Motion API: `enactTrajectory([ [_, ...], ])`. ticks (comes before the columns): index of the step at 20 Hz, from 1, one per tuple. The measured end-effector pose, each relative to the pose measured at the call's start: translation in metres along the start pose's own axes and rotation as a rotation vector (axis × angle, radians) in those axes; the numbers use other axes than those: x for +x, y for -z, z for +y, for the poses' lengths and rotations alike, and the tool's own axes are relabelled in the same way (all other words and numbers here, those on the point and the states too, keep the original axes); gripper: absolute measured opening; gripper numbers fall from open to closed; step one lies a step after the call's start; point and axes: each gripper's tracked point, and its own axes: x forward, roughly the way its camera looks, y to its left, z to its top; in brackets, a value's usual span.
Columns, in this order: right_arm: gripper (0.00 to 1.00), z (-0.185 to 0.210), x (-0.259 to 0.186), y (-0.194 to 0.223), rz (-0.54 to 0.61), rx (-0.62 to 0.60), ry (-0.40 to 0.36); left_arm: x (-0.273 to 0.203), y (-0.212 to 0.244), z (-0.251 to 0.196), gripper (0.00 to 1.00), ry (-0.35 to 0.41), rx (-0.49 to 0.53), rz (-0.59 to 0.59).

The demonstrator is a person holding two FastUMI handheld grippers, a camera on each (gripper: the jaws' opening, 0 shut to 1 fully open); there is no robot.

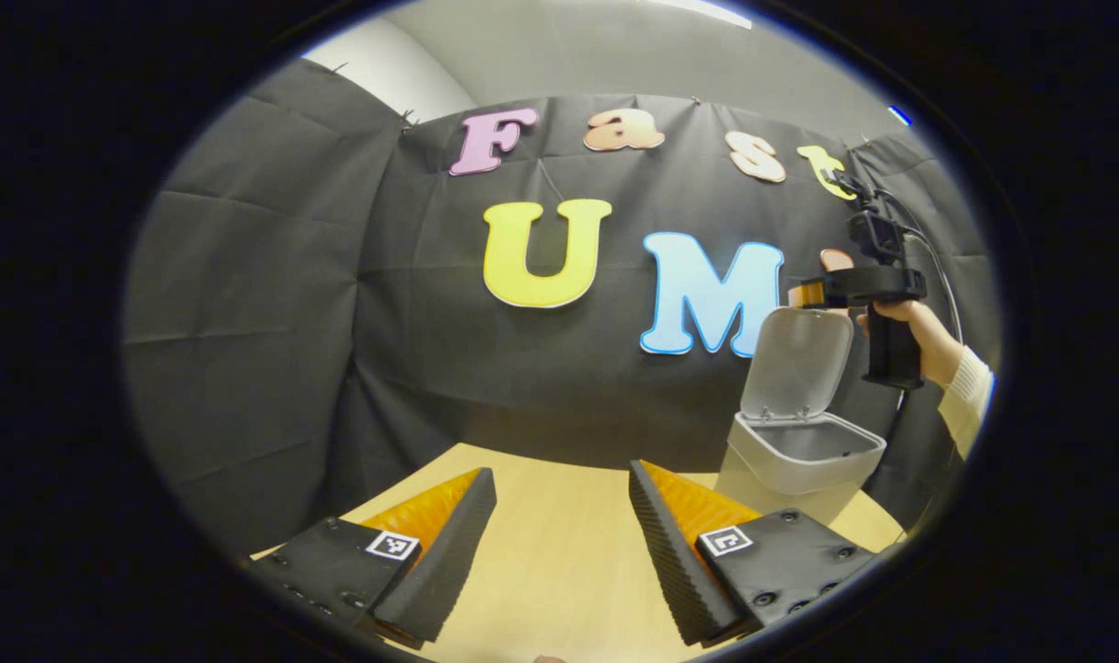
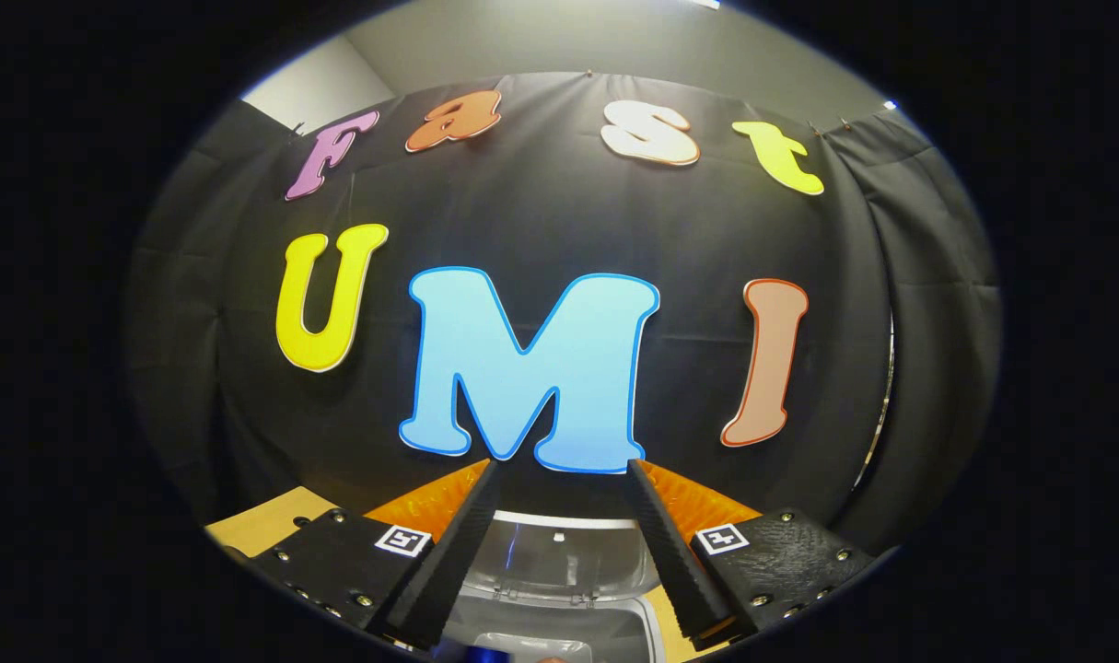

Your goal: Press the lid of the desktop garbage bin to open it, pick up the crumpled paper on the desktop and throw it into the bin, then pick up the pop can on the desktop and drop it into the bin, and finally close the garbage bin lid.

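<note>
A recording booth is showing here, not a home. Black cloth (image 1: 273,304) is hanging as walls around a pale wooden counter (image 1: 559,552), with a plain grey wall (image 1: 568,55) rising behind.

Count: one garbage bin (image 1: 803,451), at the table's (image 1: 559,562) far right corner, and one lid (image 1: 797,364) on it, raised upright. Two grippers: left gripper (image 1: 559,483) low over the table, left of the bin, and right gripper (image 1: 812,293) just above the bin's lid. One hand (image 1: 918,331), right of the bin, with one sleeve (image 1: 969,396).
</note>
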Motion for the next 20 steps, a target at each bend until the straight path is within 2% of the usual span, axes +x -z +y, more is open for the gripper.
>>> enactTrajectory([
  [12, 0.89, 0.004, -0.043, 0.024, 0.005, 0.110, -0.029, -0.010, 0.004, -0.007, 0.95, 0.011, -0.002, 0.004],
  [13, 0.87, 0.005, -0.047, 0.028, 0.009, 0.108, -0.032, -0.012, 0.003, -0.008, 0.95, 0.013, -0.001, 0.002],
  [17, 0.89, 0.009, -0.064, 0.044, 0.038, 0.107, -0.033, -0.014, 0.000, -0.009, 0.95, 0.023, 0.001, -0.004],
  [20, 0.89, 0.013, -0.076, 0.069, 0.103, 0.118, -0.033, -0.016, 0.001, -0.011, 0.95, 0.031, 0.004, -0.004],
])
